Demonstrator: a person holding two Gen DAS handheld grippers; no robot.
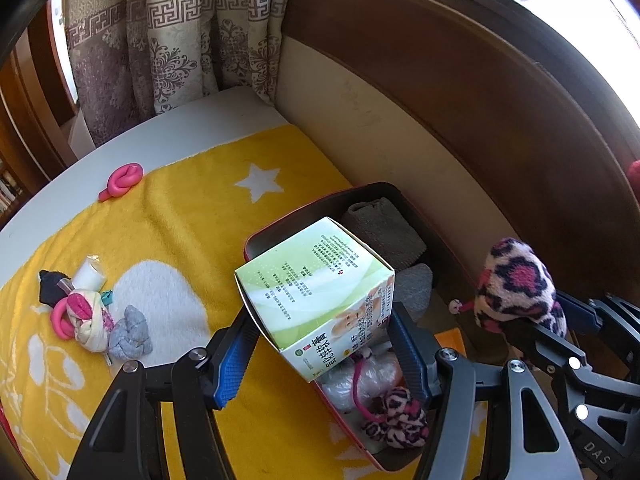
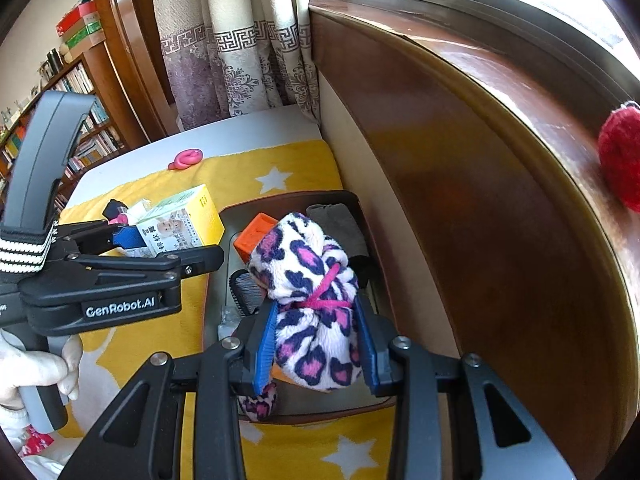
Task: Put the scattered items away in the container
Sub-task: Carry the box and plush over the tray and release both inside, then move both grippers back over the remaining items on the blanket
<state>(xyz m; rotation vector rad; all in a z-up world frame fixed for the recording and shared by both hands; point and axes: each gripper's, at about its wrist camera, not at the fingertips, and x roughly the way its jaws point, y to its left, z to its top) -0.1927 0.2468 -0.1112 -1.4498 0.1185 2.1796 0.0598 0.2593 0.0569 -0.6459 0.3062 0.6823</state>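
Container floor largely behind box; red pompom cut by frame edge.

blanket: yellow, patterned with white stars and white leaf shapes
carton: green and white, printed with dark text; a yellow side is shown in the right wrist view
leopard-print bundle: white plush marked with pink and navy spots, tied with a pink cord
container: dark inside, edged in red
folded cloth: grey
block: orange
twisted band: pink
curtain: beige and mauve, patterned with a key border and floral motifs
pompom: red
finger pads: blue
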